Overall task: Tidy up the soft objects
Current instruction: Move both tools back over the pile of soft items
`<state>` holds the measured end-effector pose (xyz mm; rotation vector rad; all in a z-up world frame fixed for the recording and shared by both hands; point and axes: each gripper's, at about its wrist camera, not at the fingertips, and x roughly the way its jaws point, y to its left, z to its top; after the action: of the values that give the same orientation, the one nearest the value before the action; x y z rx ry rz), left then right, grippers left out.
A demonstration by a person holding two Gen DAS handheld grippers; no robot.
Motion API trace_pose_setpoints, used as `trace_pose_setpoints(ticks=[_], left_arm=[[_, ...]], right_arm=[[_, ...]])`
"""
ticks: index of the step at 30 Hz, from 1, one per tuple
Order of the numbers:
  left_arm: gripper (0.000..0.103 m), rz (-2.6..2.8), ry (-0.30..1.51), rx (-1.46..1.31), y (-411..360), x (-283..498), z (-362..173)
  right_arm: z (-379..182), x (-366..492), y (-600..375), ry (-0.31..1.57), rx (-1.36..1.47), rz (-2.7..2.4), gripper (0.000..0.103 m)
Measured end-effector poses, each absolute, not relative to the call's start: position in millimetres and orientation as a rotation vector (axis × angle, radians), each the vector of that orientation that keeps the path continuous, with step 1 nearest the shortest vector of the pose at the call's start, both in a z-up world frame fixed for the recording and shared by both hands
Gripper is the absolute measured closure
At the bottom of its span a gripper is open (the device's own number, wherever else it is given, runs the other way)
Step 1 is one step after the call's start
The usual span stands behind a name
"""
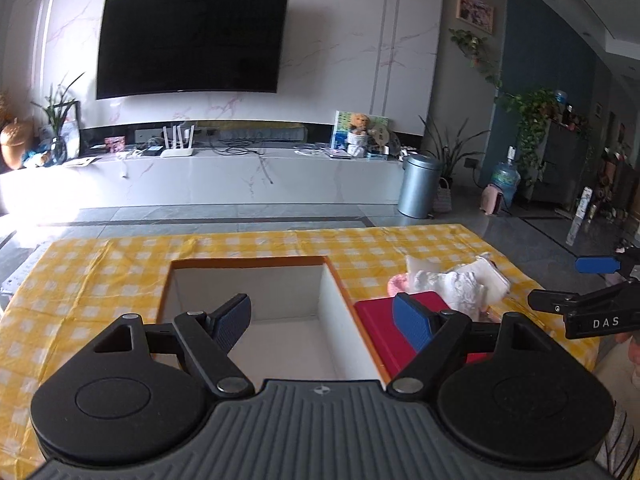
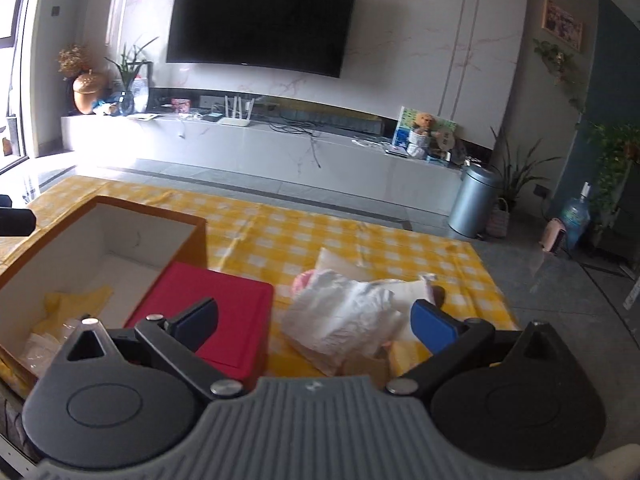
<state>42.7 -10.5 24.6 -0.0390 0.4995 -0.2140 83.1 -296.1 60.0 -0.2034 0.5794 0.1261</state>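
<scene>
Clearly both grippers (image 1: pixel 322 322) (image 2: pixel 316 318) spread wide, empty, crinkled white bags (image 2: pixel 344 316), square box (image 2: pixel 192 220)

Marble wall (image 1: pixel 340 40), black TV (image 1: pixel 192 40), grey floor (image 1: pixel 240 216), seemingly tiled.

Table, yellow-checked cloth (image 2: pixel 360 236) | open cardboard box (image 2: pixel 192 222) | red lid (image 2: pixel 224 304) beside it | white soft heap (image 2: pixel 348 312)
</scene>
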Motion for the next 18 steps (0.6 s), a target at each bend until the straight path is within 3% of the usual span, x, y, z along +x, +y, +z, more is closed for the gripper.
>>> trace_pose_setpoints(ticks=[9,18], left_arm=[[0.008,-0.318,0.500,0.007,-93,62,24],[0.008,-0.351,0.582,0.045,-143,89,-3]], right_arm=[[22,82,-388,0.720,-0.127,-0.031,0.003],[-46,129,-400,1.000,-0.003,0.112,0.003]])
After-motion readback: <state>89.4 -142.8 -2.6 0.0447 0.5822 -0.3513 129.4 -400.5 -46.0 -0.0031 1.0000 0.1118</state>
